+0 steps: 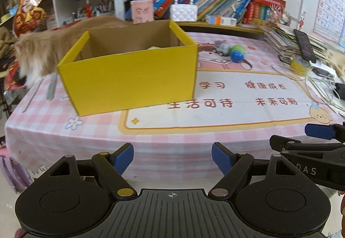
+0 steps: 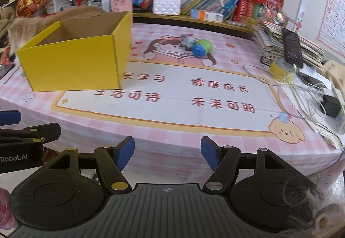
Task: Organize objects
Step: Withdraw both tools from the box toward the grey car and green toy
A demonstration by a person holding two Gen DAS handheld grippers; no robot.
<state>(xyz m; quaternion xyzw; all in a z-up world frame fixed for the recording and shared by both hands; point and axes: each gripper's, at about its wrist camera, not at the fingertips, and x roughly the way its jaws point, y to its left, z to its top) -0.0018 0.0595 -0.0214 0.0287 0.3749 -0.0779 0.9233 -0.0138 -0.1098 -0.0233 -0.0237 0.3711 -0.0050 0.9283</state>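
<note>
Both claws spread, empty, short of the tabletop (image 2: 172,130).
Right claw (image 2: 167,156): toy car (image 2: 187,41) and balls (image 2: 201,47) far ahead; approach low. Left claw (image 1: 172,159): yellow box (image 1: 129,69) ahead-left.

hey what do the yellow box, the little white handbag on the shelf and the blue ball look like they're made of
Yellow box: cardboard, matte yellow outside, raw brown inside, with thin folded walls.
White handbag: probably glossy faux leather or plastic, quilted in diamonds, with a handle of pearl-like beads.
Blue ball: likely smooth hard plastic, since it shows a soft shine; rubber can't be ruled out.
</note>
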